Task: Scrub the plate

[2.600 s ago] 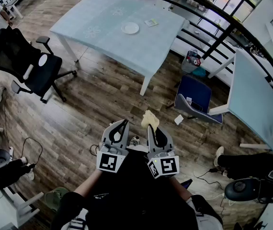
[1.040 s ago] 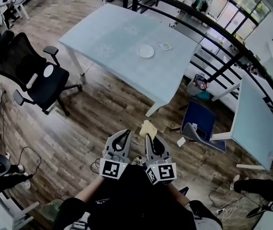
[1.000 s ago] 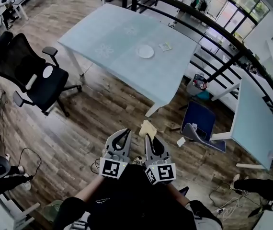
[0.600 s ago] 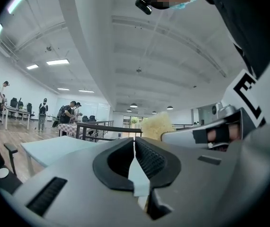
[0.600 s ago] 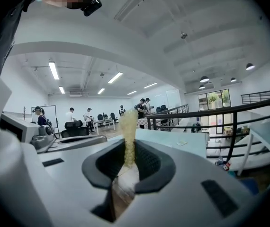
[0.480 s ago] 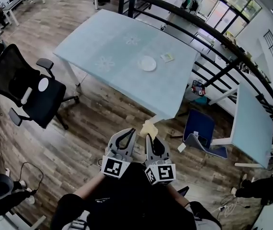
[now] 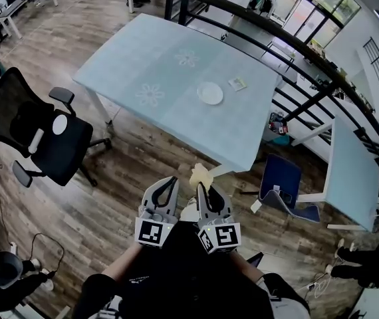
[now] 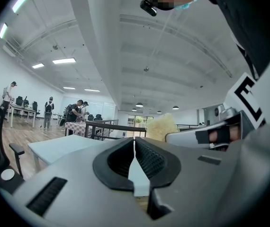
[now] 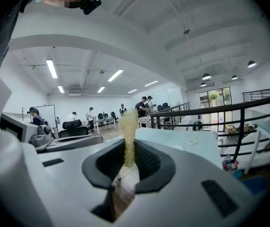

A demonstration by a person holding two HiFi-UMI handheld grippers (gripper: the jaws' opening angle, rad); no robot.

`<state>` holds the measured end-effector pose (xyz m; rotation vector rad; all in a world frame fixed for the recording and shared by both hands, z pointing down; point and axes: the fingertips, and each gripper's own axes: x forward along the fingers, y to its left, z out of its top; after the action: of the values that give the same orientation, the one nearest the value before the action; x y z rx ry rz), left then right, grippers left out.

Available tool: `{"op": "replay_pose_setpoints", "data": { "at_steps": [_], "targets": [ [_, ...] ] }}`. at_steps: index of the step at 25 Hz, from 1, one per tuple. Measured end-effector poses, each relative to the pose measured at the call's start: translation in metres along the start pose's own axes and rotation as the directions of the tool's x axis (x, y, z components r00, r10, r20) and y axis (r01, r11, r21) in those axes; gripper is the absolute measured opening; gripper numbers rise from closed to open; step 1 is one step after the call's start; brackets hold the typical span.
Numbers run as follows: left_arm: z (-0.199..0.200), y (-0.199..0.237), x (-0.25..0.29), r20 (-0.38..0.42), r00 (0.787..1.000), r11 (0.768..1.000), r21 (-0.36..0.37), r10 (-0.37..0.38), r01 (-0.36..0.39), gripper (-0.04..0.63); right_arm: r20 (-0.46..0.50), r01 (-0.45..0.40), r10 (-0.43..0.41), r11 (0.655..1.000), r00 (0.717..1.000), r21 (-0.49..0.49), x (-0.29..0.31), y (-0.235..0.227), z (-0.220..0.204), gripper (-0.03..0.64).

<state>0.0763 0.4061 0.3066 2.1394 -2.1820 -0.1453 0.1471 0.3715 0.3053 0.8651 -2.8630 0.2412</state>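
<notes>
A white plate (image 7: 210, 93) lies on the pale blue table (image 7: 156, 65), far ahead of both grippers. My right gripper (image 7: 202, 186) (image 9: 128, 151) is shut on a yellow sponge (image 7: 200, 174) (image 9: 128, 126) that sticks up past its jaw tips. My left gripper (image 7: 167, 183) (image 8: 134, 148) is held close beside it, jaws together with nothing between them. The sponge (image 8: 162, 126) also shows to the right in the left gripper view. Both grippers hang over the wooden floor, short of the table's near edge.
A small card (image 7: 238, 84) lies on the table beyond the plate. A black office chair (image 7: 26, 128) stands to the left. A blue seat (image 7: 284, 185) and a second pale table (image 7: 346, 171) are at the right. A dark railing (image 7: 269, 32) runs behind the table.
The table and plate have come nearer and lower in the head view. Both grippers keep their pose side by side, the sponge still held.
</notes>
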Motion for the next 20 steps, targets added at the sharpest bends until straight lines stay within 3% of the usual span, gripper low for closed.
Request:
{"op": "replay_pose_setpoints", "data": {
  "at_steps": [12, 20],
  "targets": [
    [-0.003, 0.036, 0.04, -0.041, 0.999, 0.999, 0.051, 0.0, 0.002, 0.02, 0.002, 0.009, -0.009, 0.999, 1.0, 0.038, 0.064, -0.019, 0.004, 0.057],
    [0.0, 0.073, 0.085, -0.073, 0.997, 0.998, 0.057, -0.006, 0.01, 0.02, -0.018, 0.042, -0.041, 0.992, 0.999, 0.119, 0.123, -0.044, 0.005, 0.057]
  ]
}}
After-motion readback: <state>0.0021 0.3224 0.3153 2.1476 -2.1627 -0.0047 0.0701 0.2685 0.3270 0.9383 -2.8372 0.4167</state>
